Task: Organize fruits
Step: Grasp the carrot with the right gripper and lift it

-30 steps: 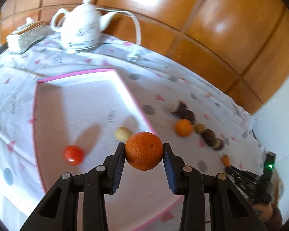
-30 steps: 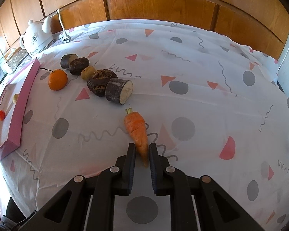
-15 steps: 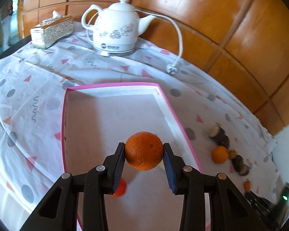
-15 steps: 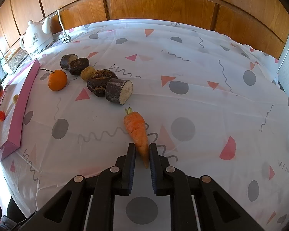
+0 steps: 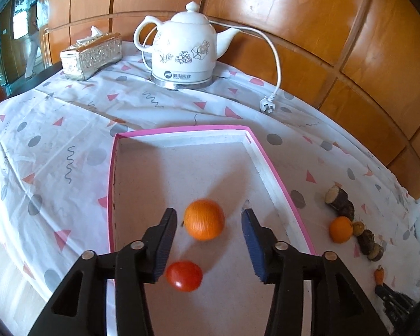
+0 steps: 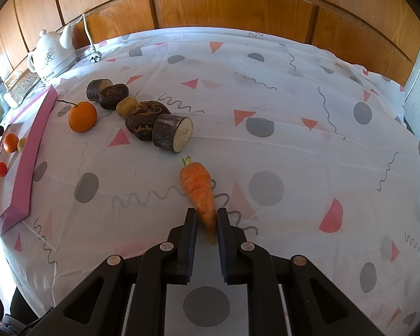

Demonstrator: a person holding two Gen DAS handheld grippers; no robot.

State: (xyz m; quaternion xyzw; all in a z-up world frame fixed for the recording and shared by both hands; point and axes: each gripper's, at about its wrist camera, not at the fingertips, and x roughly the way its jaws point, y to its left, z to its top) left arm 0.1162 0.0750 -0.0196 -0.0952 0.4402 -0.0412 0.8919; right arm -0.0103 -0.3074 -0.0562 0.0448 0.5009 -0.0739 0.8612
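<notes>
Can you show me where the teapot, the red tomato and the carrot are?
teapot (image 5: 182, 56), left wrist view, on its white belly.
tomato (image 5: 184, 275), left wrist view, middle of its red skin.
carrot (image 6: 198, 186), right wrist view, on its thick upper half.

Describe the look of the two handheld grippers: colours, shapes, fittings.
Both the left gripper and the right gripper are matte black plastic with angular linkage arms that have triangular cut-outs, joined by round silver rivets. Each finger ends in a flat pad of dark blue ribbed rubber. No cables, markings or sleeves show.
</notes>
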